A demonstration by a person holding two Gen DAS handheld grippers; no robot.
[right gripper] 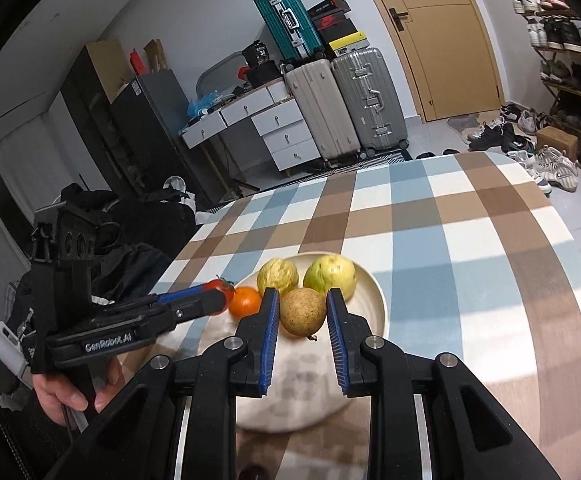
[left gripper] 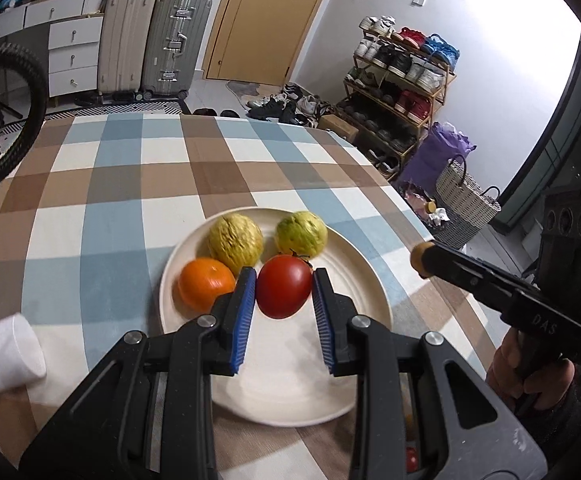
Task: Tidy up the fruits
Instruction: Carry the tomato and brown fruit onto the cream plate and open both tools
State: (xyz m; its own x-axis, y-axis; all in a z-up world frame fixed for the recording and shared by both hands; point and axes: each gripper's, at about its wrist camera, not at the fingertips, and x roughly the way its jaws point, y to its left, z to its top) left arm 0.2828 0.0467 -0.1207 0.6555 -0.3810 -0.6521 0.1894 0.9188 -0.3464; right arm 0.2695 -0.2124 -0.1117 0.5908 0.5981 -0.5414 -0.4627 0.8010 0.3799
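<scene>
On the checked desk, the cream round plate (left gripper: 370, 300) carries four fruits. Left gripper (left gripper: 284, 292) jaws clasp the smooth red tomato (left gripper: 283, 290) at its widest: soft, bruisable, slippery. Right gripper (right gripper: 303, 312) jaws flank the rough brown round fruit (right gripper: 303, 311); contact unclear.
</scene>
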